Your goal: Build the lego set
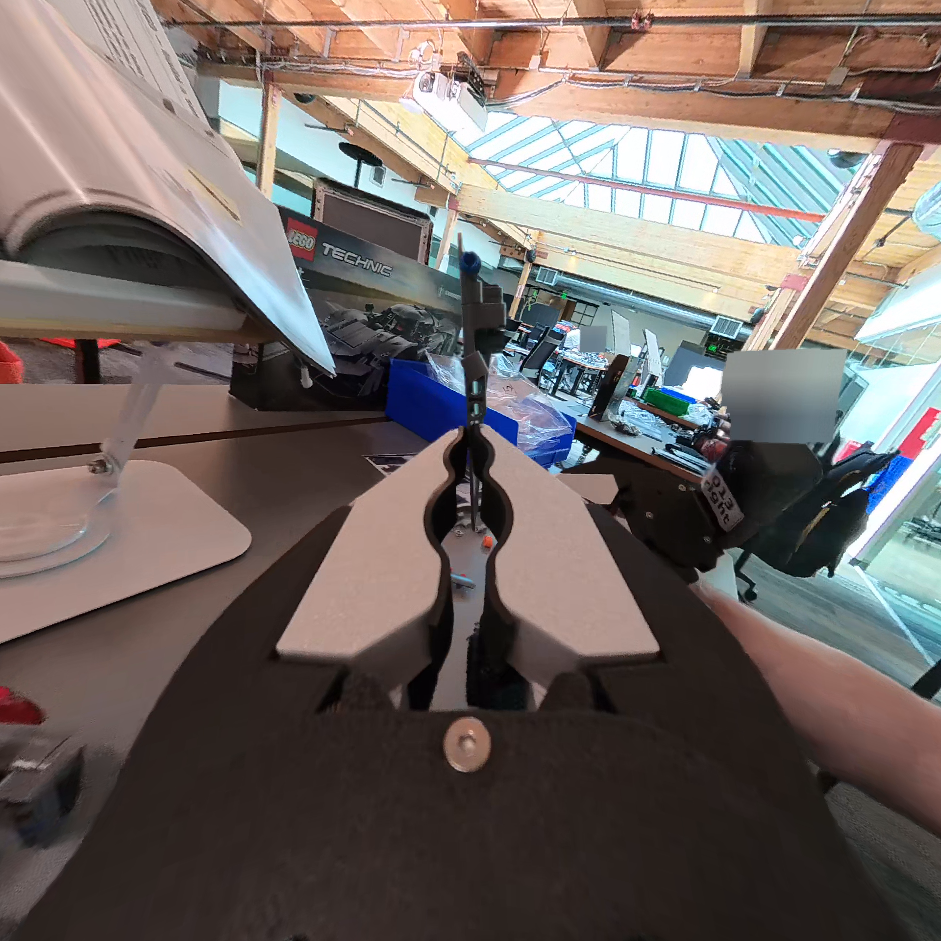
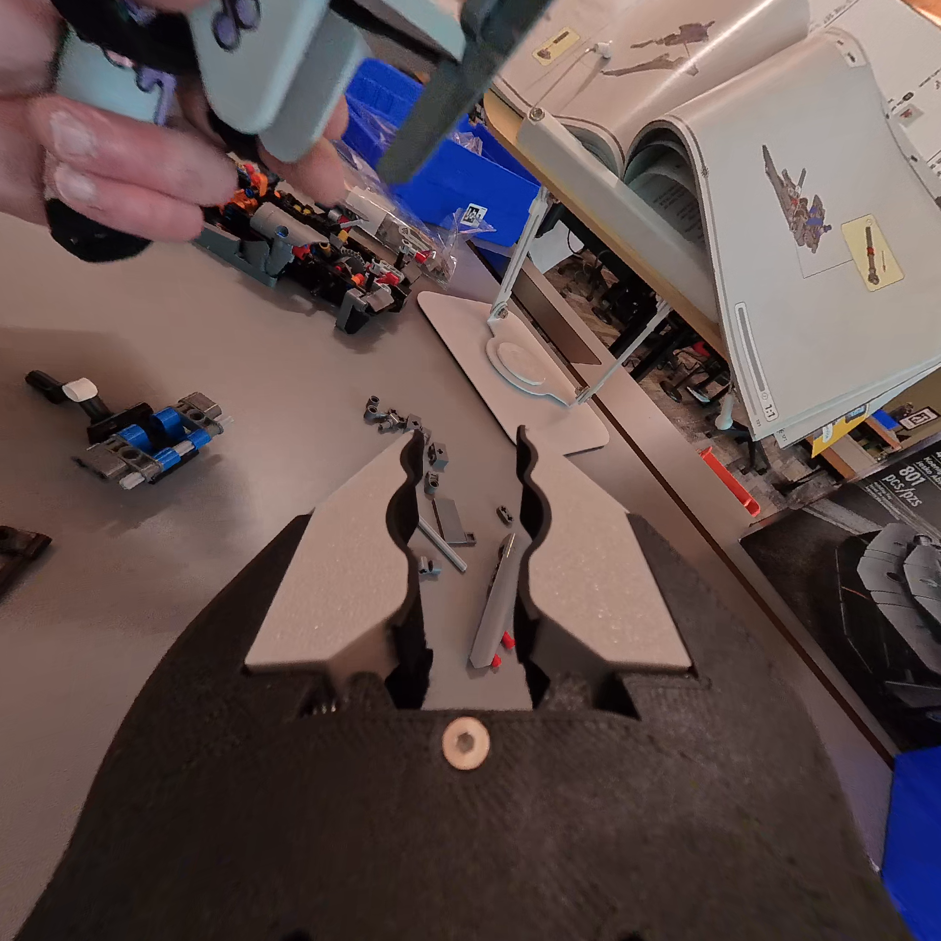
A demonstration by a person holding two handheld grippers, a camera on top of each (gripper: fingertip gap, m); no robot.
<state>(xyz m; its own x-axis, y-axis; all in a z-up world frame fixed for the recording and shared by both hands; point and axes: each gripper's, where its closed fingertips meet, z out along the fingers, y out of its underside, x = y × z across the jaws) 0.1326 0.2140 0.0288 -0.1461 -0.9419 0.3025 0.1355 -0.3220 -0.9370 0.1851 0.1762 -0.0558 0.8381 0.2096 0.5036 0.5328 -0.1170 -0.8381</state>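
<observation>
The left tool, two pale grey fingers of grainy foam-like texture with wavy black inner edges on a coarse black printed body, is pinched nearly closed on a thin dark grey lego assembly. That long, flat strip stands upright out of the fingertips, with a blocky grey piece clipped near its top and a small blue pin at the very tip. In the right wrist view the same strip shows blurred at the top, held up above the surface.

The right tool, of the same make, stands moderately open and holds nothing. It hovers over the smooth grey matte surface. Seen between its fingers, down on the surface, are a slim tapered grey panel with red pins, a thin light grey axle rod, a flat dark grey plate and several small grey connectors.

Farther left lies a small blue, grey and black lego sub-assembly. Beyond it sits a larger, dense black and grey lego chassis with orange and red bits, beside crinkled clear plastic bags and a glossy blue plastic bin. An open instruction booklet with curling pages rests on a white metal stand. The dark printed cardboard set box lies at the right.
</observation>
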